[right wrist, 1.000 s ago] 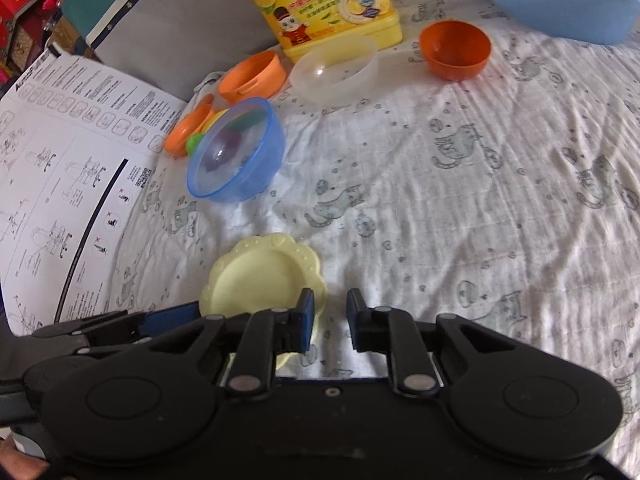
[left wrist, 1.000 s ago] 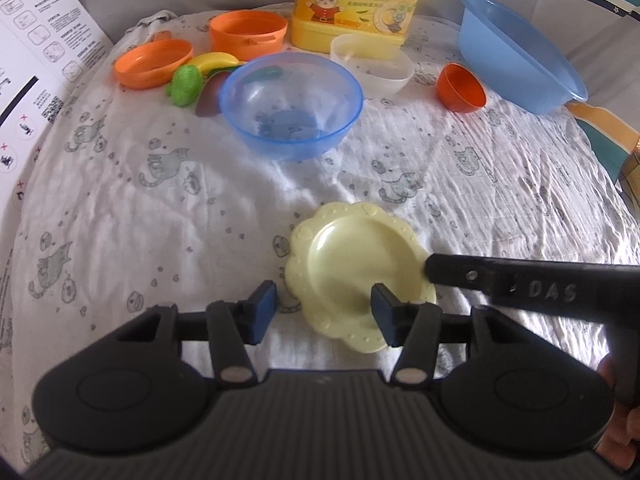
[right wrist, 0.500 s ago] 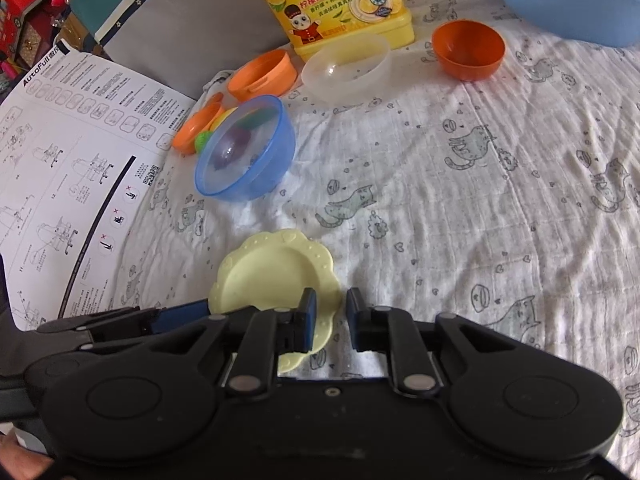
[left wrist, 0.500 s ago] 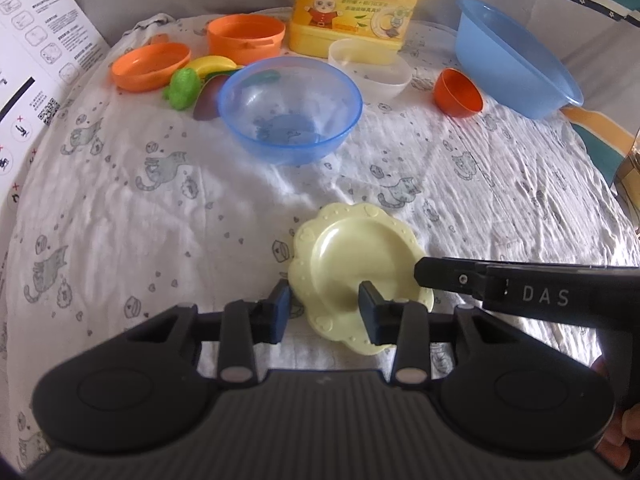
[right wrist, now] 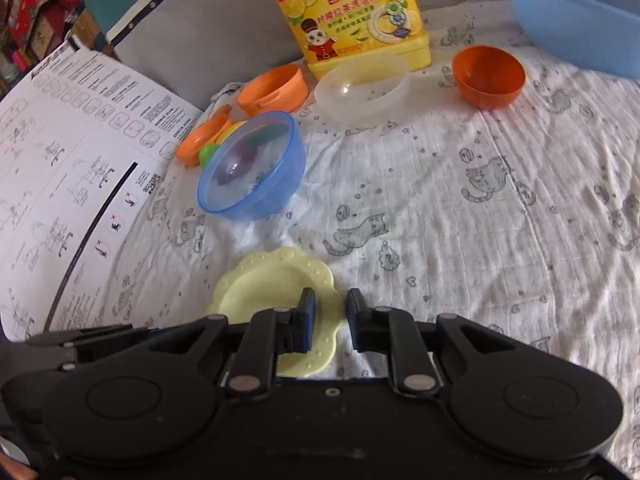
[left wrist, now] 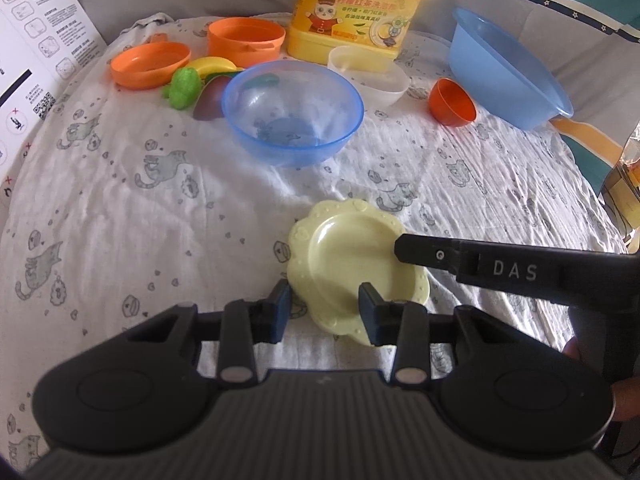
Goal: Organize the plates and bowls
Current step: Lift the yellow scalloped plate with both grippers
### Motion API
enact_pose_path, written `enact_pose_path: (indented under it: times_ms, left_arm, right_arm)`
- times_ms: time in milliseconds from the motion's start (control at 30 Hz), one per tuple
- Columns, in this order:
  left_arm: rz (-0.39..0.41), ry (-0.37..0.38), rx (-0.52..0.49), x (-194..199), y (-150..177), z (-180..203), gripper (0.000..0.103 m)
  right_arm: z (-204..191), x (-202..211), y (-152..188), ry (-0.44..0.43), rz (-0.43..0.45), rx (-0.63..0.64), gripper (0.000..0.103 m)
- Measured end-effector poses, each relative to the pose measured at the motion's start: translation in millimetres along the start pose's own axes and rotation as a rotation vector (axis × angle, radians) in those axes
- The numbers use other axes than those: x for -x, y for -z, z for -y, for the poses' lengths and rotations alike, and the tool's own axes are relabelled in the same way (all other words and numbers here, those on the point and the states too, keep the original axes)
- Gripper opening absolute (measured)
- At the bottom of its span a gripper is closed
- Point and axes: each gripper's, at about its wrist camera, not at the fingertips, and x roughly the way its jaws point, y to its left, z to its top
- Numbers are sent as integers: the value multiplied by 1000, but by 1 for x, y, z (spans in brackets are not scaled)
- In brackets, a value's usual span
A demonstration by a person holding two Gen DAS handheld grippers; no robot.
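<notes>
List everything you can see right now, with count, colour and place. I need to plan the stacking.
plate: 1, pale yellow, near centre of cloth
bowl: 1, clear blue, mid-cloth
clear bowl: 1, colourless, before the bottle
small bowl: 1, orange, tipped, far right
basin: 1, blue, far right
dish: 1, orange, far left
tub: 1, orange, behind the dish
toy fruit: several, green, yellow and purple, behind the blue bowl
bottle: 1, yellow, back
instruction sheet: 1, white, left
cloth: 1, white, cat print
left gripper: black, just been closing, open astride the plate's rim
right gripper: black, narrowly open at the plate's edge
</notes>
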Motion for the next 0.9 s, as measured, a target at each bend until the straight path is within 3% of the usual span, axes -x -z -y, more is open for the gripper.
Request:
enact_pose_path:
  times_ms: [400, 567, 900]
  left_arm:
    - [-13, -28, 94, -1, -7, -2, 30]
    - [-10, -37, 93, 7, -11, 2, 28]
    - [28, -46, 69, 38, -13, 21, 28]
  right_arm:
    - [-21, 5, 4, 83, -38, 17, 21]
    - [-18, 9, 1, 68, -61, -27, 22]
    - [-18, 48, 0, 46, -20, -56, 22]
